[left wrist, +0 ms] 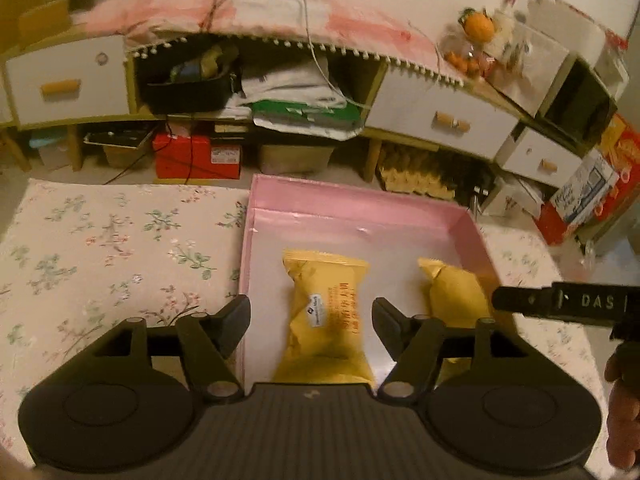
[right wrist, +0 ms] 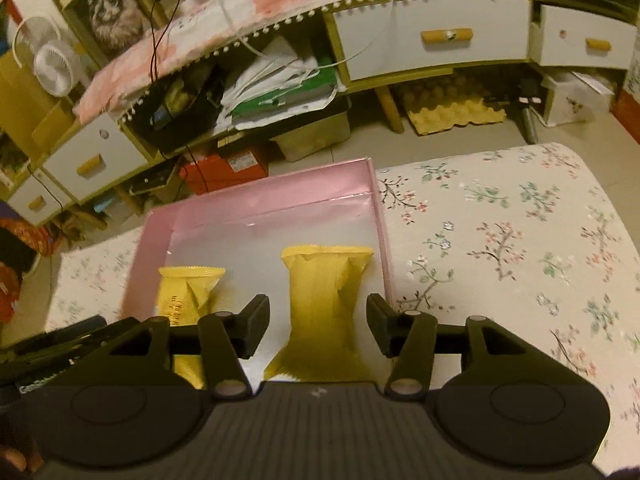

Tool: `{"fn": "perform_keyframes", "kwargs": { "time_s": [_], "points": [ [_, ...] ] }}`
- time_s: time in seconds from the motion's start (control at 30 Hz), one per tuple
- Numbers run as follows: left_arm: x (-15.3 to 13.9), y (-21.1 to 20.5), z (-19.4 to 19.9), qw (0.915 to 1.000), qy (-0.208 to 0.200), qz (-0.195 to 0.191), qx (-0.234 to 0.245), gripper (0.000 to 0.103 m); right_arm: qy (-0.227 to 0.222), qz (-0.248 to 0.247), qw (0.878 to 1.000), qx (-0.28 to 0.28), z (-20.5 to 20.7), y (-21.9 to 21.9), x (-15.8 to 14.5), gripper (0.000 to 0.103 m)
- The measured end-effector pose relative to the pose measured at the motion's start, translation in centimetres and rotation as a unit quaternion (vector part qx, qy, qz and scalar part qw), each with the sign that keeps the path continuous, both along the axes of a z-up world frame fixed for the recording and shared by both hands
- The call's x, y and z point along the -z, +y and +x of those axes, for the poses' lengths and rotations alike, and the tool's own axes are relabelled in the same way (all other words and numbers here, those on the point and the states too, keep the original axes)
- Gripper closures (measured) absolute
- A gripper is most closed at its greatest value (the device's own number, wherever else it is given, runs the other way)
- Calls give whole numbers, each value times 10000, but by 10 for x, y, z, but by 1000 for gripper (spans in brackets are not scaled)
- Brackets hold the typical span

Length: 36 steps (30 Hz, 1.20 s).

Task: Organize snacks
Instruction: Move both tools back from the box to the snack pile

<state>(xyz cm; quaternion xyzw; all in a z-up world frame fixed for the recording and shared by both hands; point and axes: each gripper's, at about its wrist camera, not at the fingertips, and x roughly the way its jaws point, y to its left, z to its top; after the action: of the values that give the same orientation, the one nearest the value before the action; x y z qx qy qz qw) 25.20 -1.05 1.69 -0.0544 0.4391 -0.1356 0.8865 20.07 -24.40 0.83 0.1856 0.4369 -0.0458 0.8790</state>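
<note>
A shallow pink box (left wrist: 360, 204) lies on the floral cloth and holds two yellow snack packets. In the left wrist view one packet (left wrist: 326, 312) lies between the fingers of my open left gripper (left wrist: 311, 322), and the second packet (left wrist: 456, 292) lies to its right. In the right wrist view the box (right wrist: 256, 200) shows again; my open right gripper (right wrist: 318, 326) straddles the right packet (right wrist: 326, 304), and the other packet (right wrist: 188, 300) lies left of it. Neither packet is clamped. The right gripper's black body (left wrist: 568, 302) shows at the right edge of the left wrist view.
The floral cloth (left wrist: 100, 248) covers the surface either side of the box (right wrist: 500, 248). Behind it stands a low cabinet with white drawers (left wrist: 440, 120), cluttered shelves and a red box (left wrist: 192, 156) underneath. An egg tray (right wrist: 452, 114) sits on the floor.
</note>
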Motion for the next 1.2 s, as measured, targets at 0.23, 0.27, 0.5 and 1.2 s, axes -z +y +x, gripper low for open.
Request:
{"fn": "perform_keyframes", "kwargs": {
  "time_s": [0.23,0.27,0.5,1.2],
  "points": [
    [-41,4,-41,9995,-148,242,-99,25,208,104,9997,-56,-32,7,-24,44],
    [-44,5,-48,9995,-160,246,-109,24,203,186,9996,-79,-37,8,-28,42],
    [-50,13,-93,9996,-54,262,-78,23,166,384,9988,-236,-71,24,-52,36],
    [6,-51,-144,9933,590,94,986,19,734,602,9931,-695,-101,20,-8,58]
  ]
}}
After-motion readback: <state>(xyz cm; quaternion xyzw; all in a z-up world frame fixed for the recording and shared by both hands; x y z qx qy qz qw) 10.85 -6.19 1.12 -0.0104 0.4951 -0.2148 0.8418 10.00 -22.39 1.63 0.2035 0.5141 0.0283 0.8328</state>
